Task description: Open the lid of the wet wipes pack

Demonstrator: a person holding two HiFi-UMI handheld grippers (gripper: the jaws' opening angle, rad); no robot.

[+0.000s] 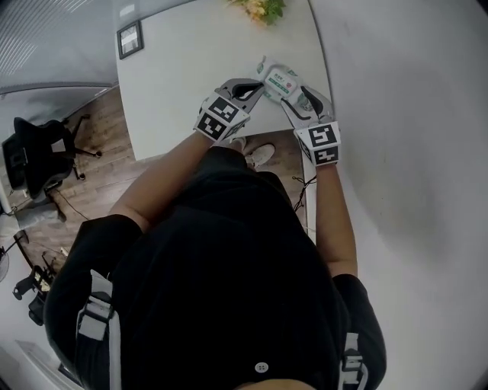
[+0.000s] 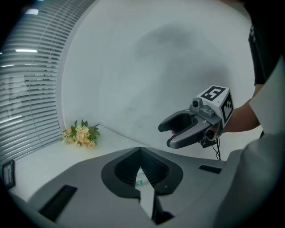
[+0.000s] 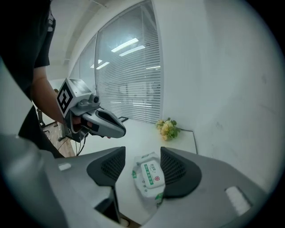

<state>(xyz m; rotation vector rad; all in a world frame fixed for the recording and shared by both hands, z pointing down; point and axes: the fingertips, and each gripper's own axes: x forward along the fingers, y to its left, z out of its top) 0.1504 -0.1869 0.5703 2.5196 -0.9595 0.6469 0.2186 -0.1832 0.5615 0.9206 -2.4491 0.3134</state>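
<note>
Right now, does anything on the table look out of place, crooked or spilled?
Only mildly: the wet wipes pack lies at an angle to the table edges, close to its near corner. Nothing looks spilled or damaged.

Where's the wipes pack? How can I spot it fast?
Find the white table by the wall. Near its right edge, closest to the person, lies the wet wipes pack. It's a flat white packet with green print, unlike the yellow flowers farther along.

Everything is lit softly and evenly. Strip lights are seen beyond the right gripper; corners are darkened, lines bent.
</note>
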